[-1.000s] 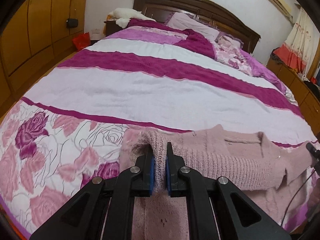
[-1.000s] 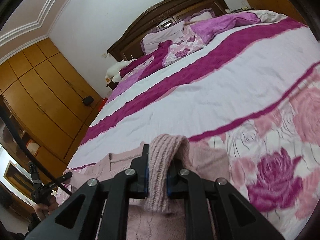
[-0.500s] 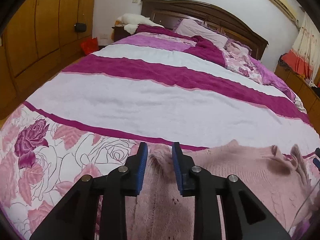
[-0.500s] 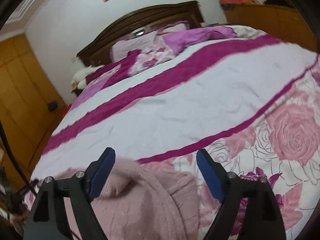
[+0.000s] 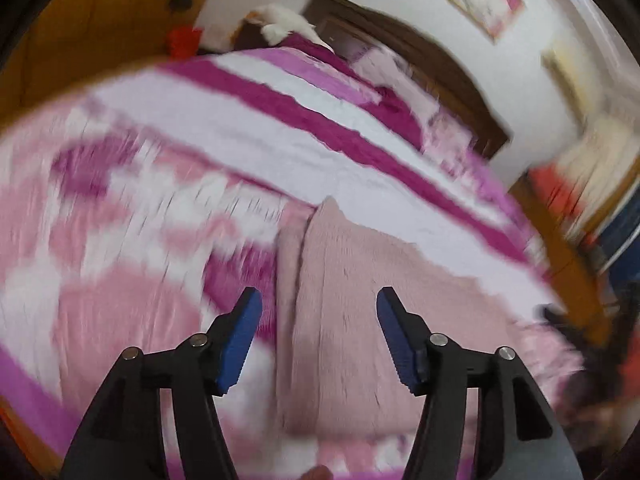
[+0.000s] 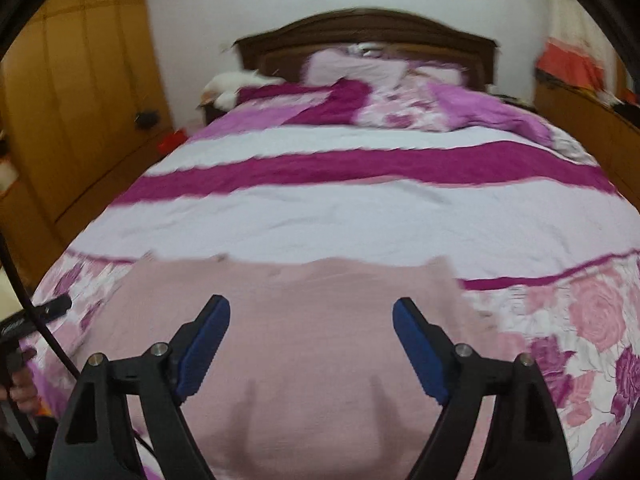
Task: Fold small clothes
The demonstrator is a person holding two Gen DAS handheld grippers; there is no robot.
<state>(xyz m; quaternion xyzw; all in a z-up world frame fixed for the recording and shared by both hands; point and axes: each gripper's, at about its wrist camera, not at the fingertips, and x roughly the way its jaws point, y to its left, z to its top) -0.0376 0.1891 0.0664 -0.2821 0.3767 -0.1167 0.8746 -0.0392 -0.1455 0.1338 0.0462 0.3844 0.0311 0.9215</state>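
Pink knit sweater [image 6: 304, 344] lies spread flat on the near end of the bed, across the rose-print quilt [image 6: 580, 320] below its magenta and white stripes. Right tongs [image 6: 311, 316] hang above it spread wide, nothing gripped. Left tongs [image 5: 319, 310], jaws opening, hover over the sweater's folded edge [image 5: 304, 280], holding nothing; that view is blurred.

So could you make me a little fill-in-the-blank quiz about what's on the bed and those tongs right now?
1. The knitted garment lying on the bed is ____ in colour.
2. The pads on the right tongs are ____.
3. Nothing is gripped: both the left tongs and the right stand ____.
4. The headboard is dark ____.

Missing words: pink; blue; open; wood
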